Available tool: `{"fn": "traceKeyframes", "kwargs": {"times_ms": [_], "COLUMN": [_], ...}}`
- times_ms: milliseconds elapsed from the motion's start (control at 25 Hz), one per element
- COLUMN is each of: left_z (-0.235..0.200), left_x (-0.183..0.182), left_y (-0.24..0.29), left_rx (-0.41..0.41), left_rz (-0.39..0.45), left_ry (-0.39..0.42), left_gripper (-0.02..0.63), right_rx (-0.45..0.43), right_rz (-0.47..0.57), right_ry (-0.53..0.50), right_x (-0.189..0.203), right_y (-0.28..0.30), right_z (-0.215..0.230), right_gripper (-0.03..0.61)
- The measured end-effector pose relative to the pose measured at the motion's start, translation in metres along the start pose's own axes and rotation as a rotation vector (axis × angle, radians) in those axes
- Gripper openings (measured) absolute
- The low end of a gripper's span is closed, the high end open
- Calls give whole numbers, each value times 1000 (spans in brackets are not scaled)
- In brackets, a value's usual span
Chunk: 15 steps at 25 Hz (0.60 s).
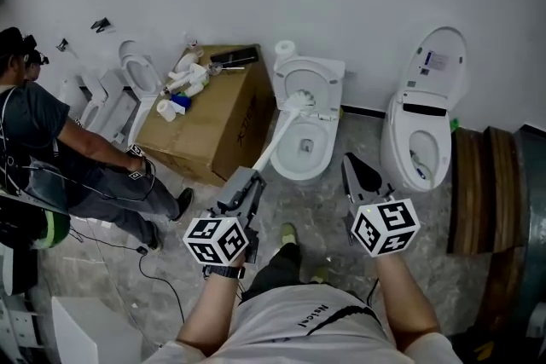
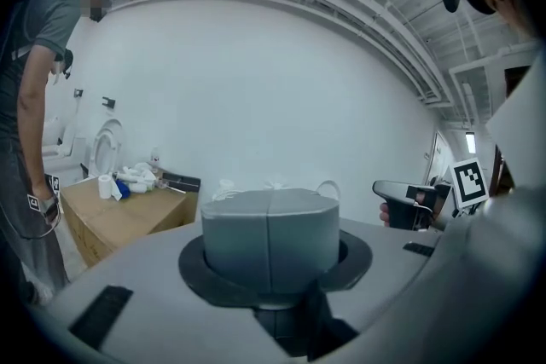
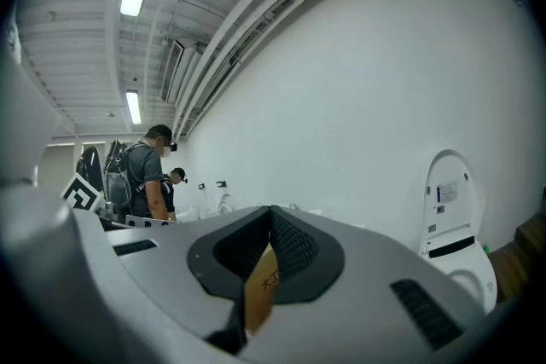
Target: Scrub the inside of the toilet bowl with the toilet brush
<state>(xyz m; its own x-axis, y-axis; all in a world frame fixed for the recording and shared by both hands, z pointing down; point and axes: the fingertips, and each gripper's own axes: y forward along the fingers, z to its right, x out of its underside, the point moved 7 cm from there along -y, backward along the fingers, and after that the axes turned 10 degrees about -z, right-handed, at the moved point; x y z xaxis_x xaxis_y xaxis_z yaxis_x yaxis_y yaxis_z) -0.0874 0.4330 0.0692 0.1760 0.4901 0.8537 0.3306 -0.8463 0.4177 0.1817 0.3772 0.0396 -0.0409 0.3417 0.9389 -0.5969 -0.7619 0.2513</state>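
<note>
Right now my left gripper is clenched on the handle end of the toilet brush. In the left gripper view the jaws stand pressed together, with white bristle loops peeking over them.

The brush's long axis runs straight on from that gripper, up and to the right across the floor. Its white head sits at the far rim of the toilet bowl, just under the tank. I can't tell whether the bristles touch the porcelain there.

The hollow of the bowl lies on the near side of the head, between it and my gripper. I judge the coming move to be a short pull back and a dip down along the handle's own line, not a reach outward.

My right gripper hangs just beside the bowl on its right. Its jaws meet at the tips and hold nothing. It is near the bowl, but the left one has the brush, so the scrubbing falls to my left side.
</note>
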Motion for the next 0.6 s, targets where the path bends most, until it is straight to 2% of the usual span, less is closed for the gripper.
{"fn": "traceKeyframes", "kwargs": {"times_ms": [320, 600], "left_z": [-39, -104], "left_x": [-4, -21], "left_y": [66, 152], "left_rx": [22, 43], "left_rz": [-67, -141], "left_ry": [-24, -18], "left_gripper": [153, 153], "right_rx": [22, 47], "right_rz": [-56, -108], "right_ry": [16, 27], "right_x": [0, -5], "right_y": [66, 174], "right_z": [28, 54], "right_gripper": [12, 12]}}
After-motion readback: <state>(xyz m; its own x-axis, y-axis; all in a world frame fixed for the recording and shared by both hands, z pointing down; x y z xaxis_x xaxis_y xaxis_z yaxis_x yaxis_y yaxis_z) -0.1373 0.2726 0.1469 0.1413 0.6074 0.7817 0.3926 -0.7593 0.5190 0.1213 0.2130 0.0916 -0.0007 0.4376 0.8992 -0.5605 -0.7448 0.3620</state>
